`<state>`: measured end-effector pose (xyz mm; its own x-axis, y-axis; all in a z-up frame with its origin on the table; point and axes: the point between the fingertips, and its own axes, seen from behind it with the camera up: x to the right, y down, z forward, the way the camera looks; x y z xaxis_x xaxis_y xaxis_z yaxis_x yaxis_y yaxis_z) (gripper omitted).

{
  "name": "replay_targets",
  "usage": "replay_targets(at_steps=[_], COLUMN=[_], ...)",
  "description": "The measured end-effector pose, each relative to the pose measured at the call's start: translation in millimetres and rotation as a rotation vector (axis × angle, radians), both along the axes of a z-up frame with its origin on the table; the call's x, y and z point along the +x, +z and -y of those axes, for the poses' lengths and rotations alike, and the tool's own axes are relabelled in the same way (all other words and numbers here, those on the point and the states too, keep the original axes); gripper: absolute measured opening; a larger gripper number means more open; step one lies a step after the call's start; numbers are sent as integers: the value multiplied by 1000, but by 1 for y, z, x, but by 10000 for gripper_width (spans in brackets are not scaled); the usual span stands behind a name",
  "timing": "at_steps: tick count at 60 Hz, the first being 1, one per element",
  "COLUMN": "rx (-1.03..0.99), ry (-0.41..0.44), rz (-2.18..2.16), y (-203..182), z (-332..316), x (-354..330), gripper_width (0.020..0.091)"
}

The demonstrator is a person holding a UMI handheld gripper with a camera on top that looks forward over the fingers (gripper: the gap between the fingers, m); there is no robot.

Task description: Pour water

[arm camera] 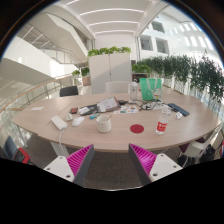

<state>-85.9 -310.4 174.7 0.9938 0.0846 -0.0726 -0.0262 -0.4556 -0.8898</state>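
On the table [40,122], a cup [104,124] stands left of a can [162,125], plants [180,72] behind.

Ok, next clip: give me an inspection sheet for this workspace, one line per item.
Surface: long oval wooden table, well beyond the fingers.
Job's things: white cup and red-and-white cup on the table; a red coaster between them; clear bottles further back.
Clutter: papers, green bag.
Grippers: gripper open, holding nothing, short of the table.
Cables: nothing seen.
Surroundings: white cabinets topped with plants, chairs, bright atrium.
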Motion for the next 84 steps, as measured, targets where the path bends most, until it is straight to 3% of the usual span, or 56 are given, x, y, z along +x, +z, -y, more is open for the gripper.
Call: replay_targets(at_steps=[20,30,50,64,67,68,69,81,84], rx=[-18,42,191,195,183,177,163,174,165], ry=[-32,-67,-190,-184,-157,-150,-145,-235,-235], rz=[13,0,46,0,-9,-12,-14,4,4], y=[-24,-45,-85,-120,-126,-128,-132,-134,-134], z=[20,3,-192,-284,-294,-297,-297,-297,-297], x=[15,68,242,275,267,266,264,267,268], gripper_width=[805,808,805,801,717,639,495,316,310])
